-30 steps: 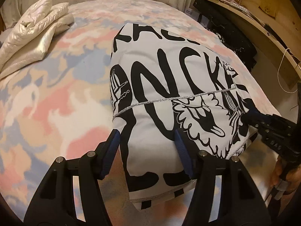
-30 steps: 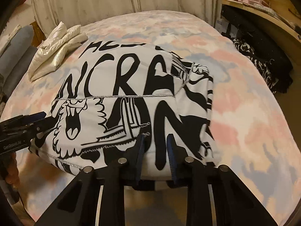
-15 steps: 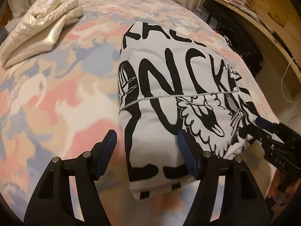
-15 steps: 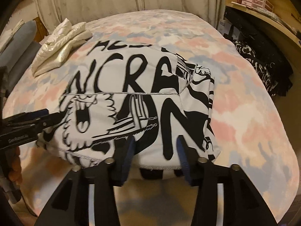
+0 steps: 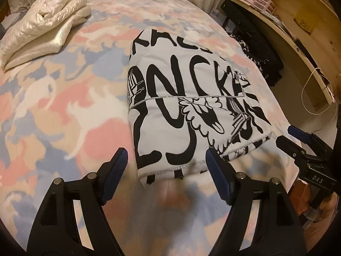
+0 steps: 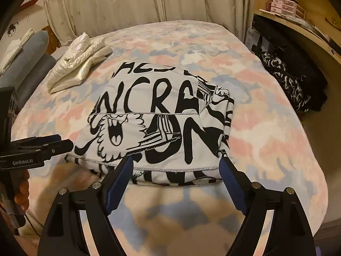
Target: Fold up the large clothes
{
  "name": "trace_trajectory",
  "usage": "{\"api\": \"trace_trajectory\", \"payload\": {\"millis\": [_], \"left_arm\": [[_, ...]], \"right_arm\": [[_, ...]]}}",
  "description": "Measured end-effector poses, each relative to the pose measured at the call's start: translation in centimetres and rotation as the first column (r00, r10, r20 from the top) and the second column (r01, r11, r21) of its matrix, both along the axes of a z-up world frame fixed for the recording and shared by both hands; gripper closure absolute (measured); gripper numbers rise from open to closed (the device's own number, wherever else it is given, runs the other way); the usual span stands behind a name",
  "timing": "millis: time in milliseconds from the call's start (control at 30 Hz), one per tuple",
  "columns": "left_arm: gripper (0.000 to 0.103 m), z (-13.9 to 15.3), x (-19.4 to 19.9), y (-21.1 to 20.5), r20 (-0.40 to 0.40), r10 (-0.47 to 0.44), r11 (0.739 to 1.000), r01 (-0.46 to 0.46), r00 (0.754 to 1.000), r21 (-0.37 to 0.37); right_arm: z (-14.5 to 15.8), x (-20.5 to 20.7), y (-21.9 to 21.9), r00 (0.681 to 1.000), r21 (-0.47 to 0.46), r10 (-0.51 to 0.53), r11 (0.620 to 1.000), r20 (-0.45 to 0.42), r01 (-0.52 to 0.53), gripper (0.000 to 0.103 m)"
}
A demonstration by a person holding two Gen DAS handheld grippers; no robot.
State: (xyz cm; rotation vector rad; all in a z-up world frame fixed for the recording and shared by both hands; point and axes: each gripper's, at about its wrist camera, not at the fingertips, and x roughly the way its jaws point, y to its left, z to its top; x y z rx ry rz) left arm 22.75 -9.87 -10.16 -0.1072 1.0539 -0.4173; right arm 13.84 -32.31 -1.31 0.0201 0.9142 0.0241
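Left wrist view: the left tool stands released, its jaws having just been opening, nothing between them; the folded black-and-white printed garment lies on the bed just beyond. The right tool shows side-on at the frame edge. A cable hangs off the wooden desk.

Right wrist view: the right tool is released, jaws just opened, straddling the garment's near hem without pressing. Curtains appear only here. The folded white jacket lies well apart.
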Motion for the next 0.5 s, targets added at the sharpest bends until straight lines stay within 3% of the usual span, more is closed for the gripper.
{"api": "trace_trajectory", "payload": {"millis": [333, 500], "left_arm": [[0.029, 1.3, 0.5, 1.6, -0.022, 0.006, 0.998, -0.007, 1.000, -0.060], [0.028, -0.9, 2.9, 2.0, -0.112, 0.001, 0.989, -0.018, 0.994, -0.147]], "right_arm": [[1.2, -0.9, -1.9, 0.999, 0.039, -0.005, 0.999, -0.042, 0.007, 0.015], [0.2, 0.7, -4.8, 0.996, 0.097, -0.041, 0.994, -0.083, 0.049, 0.015]]}}
